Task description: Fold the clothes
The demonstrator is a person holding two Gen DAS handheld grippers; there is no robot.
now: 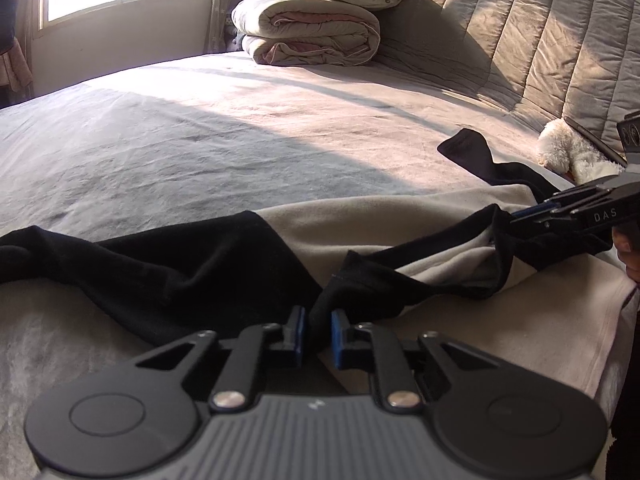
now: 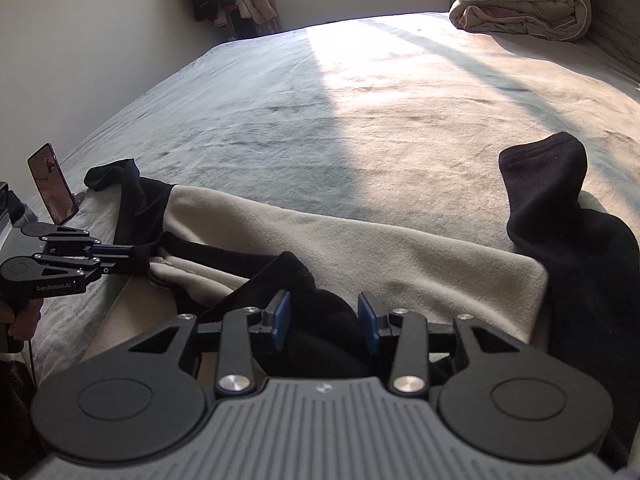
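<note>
Left tool (image 1: pixel 318 330) pinched on garment (image 1: pixel 360 220) edge, right tool (image 2: pixel 326 322) part-open astride black fabric; bare bed (image 1: pixel 200 128) beyond.

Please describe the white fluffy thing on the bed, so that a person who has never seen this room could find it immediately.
Start from the padded headboard along the bed's edge. At its foot, far from the folded quilts, beside the black sleeve of the black-and-cream garment, lies the white plush toy. It alone is white and furry; everything nearby is smooth cloth.
</note>
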